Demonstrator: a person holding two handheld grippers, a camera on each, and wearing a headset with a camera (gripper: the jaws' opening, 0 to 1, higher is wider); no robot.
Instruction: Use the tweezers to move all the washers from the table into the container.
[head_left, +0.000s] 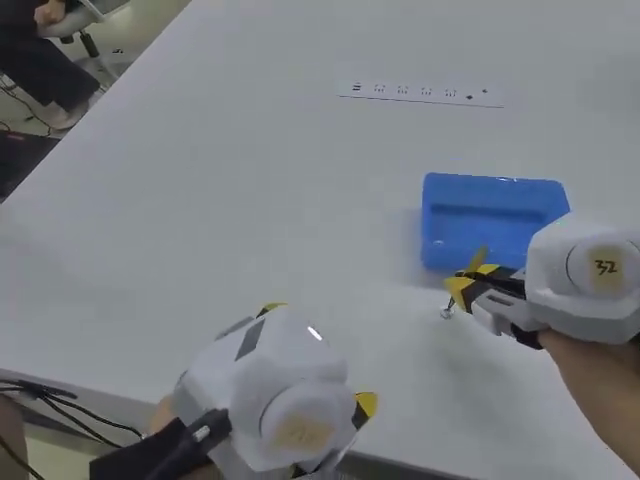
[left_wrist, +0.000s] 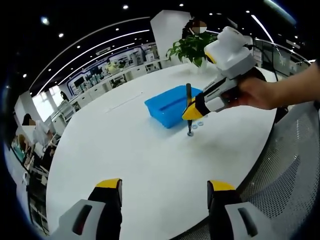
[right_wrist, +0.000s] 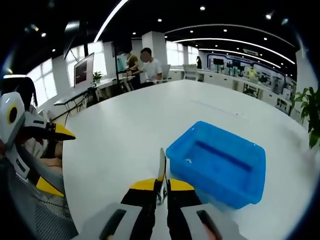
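White table bears blue container, washers, and a printed strip.

Legible markings: one number.
The round sticker on my right gripper reads "32"; the printed strip farther off is too small to read.

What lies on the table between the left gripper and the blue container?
In the left gripper view, mostly bare white table; close to the blue container stand the tweezers, held by the right gripper, with washers beside their tip.
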